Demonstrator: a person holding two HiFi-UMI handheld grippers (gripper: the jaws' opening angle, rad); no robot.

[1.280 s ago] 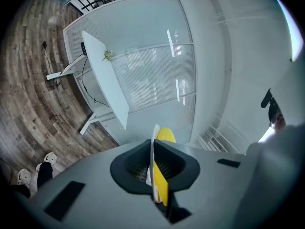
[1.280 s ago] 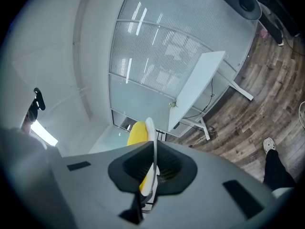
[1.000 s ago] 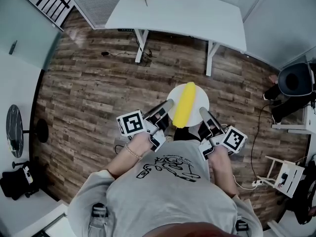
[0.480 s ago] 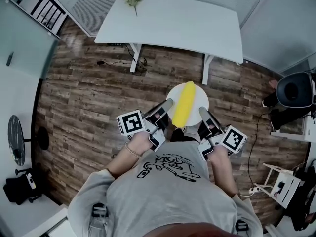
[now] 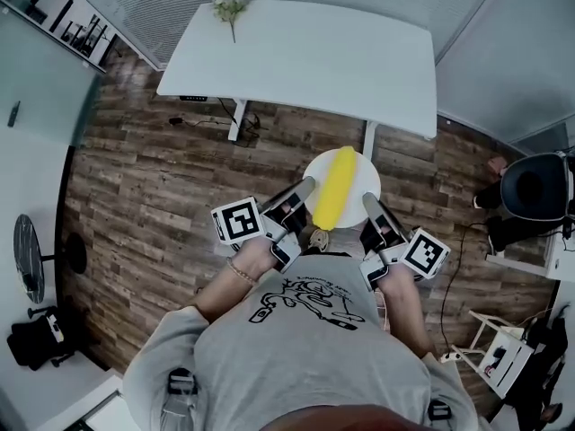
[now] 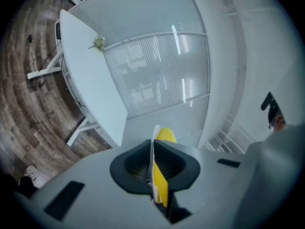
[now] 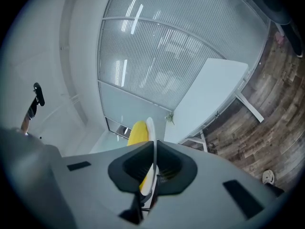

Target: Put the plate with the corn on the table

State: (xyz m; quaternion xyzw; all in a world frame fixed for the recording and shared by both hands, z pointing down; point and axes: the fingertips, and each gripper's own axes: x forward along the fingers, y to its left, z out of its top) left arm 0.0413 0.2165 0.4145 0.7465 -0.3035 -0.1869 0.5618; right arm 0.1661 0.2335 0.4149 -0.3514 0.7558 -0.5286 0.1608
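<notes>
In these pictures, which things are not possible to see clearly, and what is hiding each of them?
- Head view: the pads of the left gripper and right gripper on the plate are covered by the grippers' own upper jaws.
- Both gripper views: the plate shows edge-on, and the gripper body hides most of the corn.
- Head view: the sprig on the table is too small to identify.
- No view shows the plate's underside.

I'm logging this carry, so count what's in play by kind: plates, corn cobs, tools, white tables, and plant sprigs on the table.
plate: 1
corn cob: 1
tool: 2, left tool and right tool, both clamped on the plate
white table: 1
plant sprig: 1
Total: 6
</notes>
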